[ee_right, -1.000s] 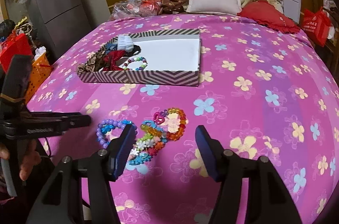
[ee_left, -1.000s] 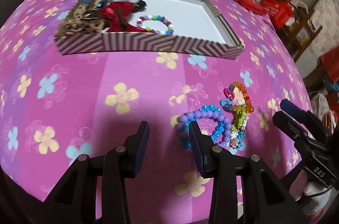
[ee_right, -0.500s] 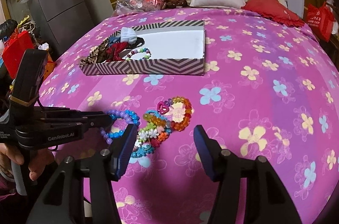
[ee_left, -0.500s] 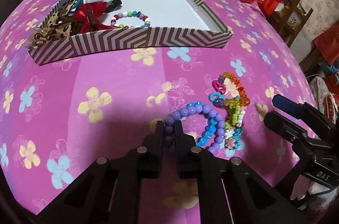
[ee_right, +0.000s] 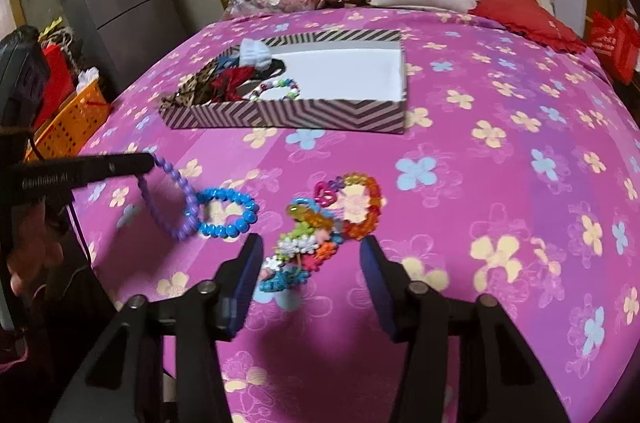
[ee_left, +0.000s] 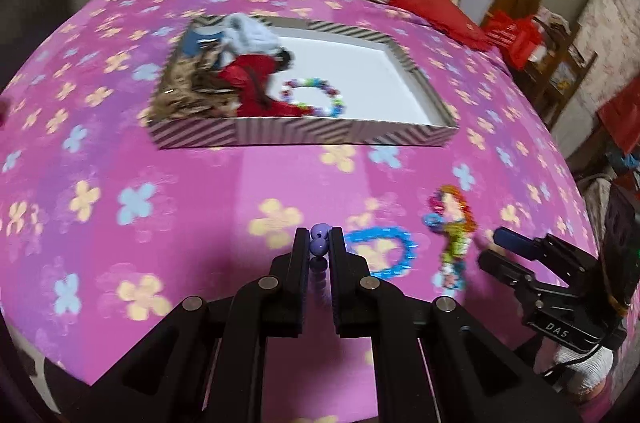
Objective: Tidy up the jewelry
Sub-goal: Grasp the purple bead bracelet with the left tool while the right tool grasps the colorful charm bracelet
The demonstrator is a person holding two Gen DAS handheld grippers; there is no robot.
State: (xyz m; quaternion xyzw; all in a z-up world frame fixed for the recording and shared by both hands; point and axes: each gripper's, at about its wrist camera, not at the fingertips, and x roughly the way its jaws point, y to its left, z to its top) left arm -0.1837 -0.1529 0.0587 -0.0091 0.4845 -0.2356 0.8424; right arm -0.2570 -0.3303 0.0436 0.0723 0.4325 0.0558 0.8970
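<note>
Lifted since a second ago, the purple bead bracelet (ee_right: 176, 199) hangs pinched in my left gripper (ee_left: 319, 243) for the striped box (ee_left: 304, 135) at twelve o'clock, while my right gripper (ee_right: 310, 263), jaws closing, straddles the flower-bead bracelet (ee_right: 304, 247) untouched.

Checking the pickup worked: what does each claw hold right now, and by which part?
Left claw pinches the purple round-bead bracelet by two beads of its loop. Right claw holds nothing; its jaws are closing around the colourful bead bracelets.

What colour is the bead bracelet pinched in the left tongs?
Purple: the bead bracelet hangs from the left tongs, clearest in the right wrist view.
</note>
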